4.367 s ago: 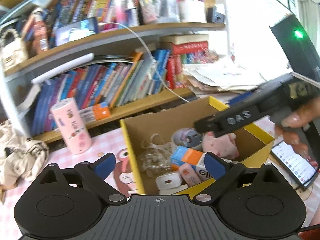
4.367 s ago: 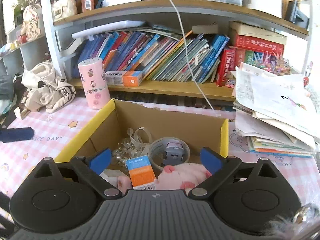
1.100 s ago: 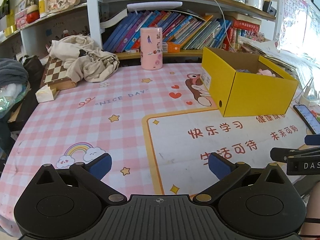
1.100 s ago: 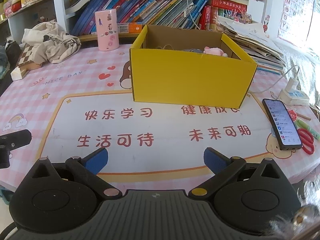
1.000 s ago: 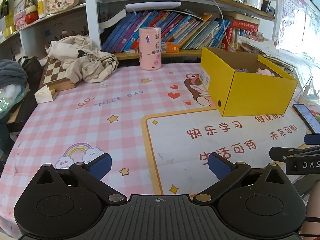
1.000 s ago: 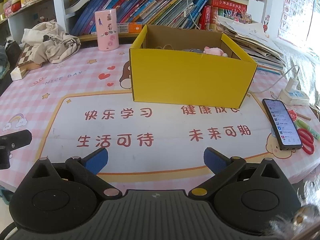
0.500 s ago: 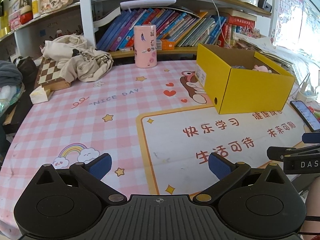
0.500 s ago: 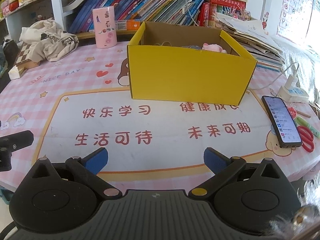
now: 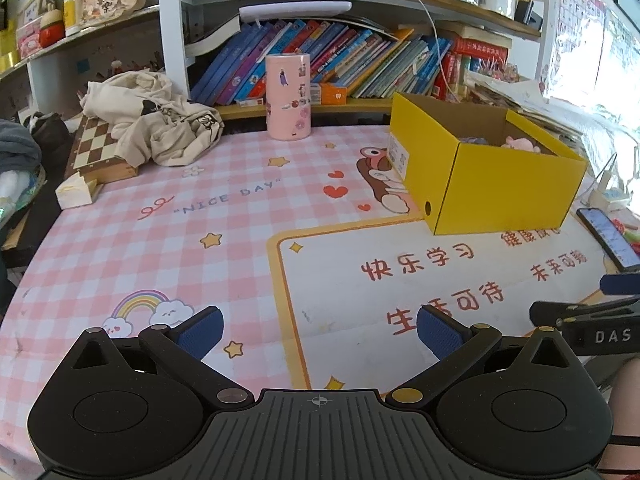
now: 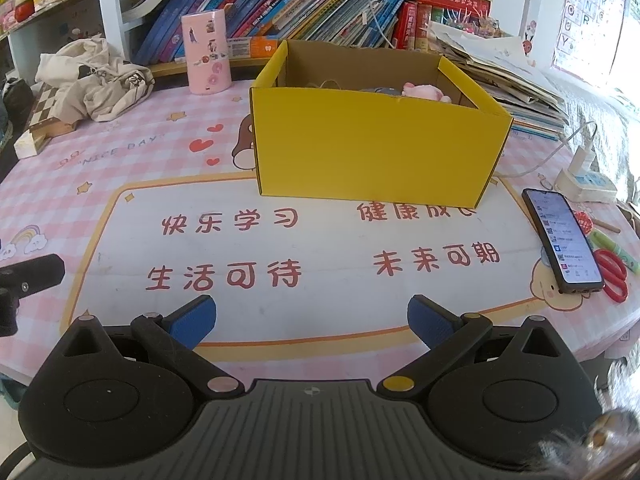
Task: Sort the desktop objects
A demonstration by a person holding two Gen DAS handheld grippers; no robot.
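Here, in your left wrist view, your left gripper (image 9: 318, 330) hangs released and empty over the pink checked mat (image 9: 160, 232); the yellow box (image 9: 496, 196) sits ahead to its right, a pink plush toy (image 9: 518, 143) peeking inside. In your right wrist view, your right gripper (image 10: 312, 320) is likewise spread wide, holding nothing, with the box straight ahead and a phone (image 10: 562, 246) off to its right.
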